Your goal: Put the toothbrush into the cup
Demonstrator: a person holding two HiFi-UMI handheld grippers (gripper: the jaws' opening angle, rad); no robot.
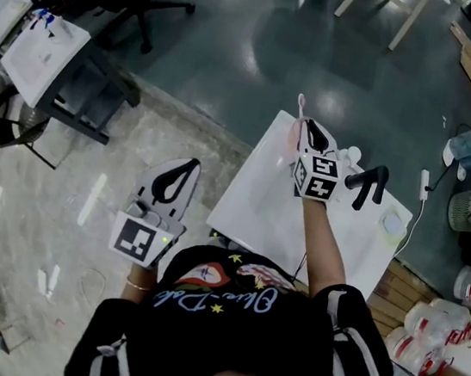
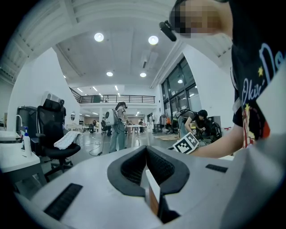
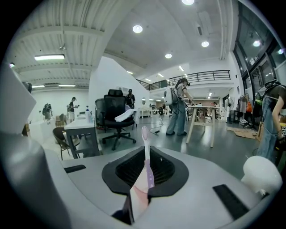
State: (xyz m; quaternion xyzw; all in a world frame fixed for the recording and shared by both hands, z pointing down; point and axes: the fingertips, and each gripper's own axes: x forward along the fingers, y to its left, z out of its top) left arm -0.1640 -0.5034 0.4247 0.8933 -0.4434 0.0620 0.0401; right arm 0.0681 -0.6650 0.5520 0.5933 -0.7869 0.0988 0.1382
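Clamping the slim pink-and-purple plastic toothbrush (image 3: 145, 165), the right tool (image 1: 311, 129) hovers over the white worktop (image 1: 254, 207); the left tool (image 1: 188, 169) hangs closed, empty. Pickup done, insertion left.

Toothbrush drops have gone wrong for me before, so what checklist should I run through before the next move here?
1. Grip on the toothbrush: ok; the right gripper is shut on its handle.
2. Free brush head: ok; it sticks out past the jaws.
3. Position: ok; the right gripper is above the table.
4. Where the cup is: cannot tell; a round pale thing near the table's right edge may be it.
5. Clearance of the left gripper: ok; shut, empty, off the table over the floor.
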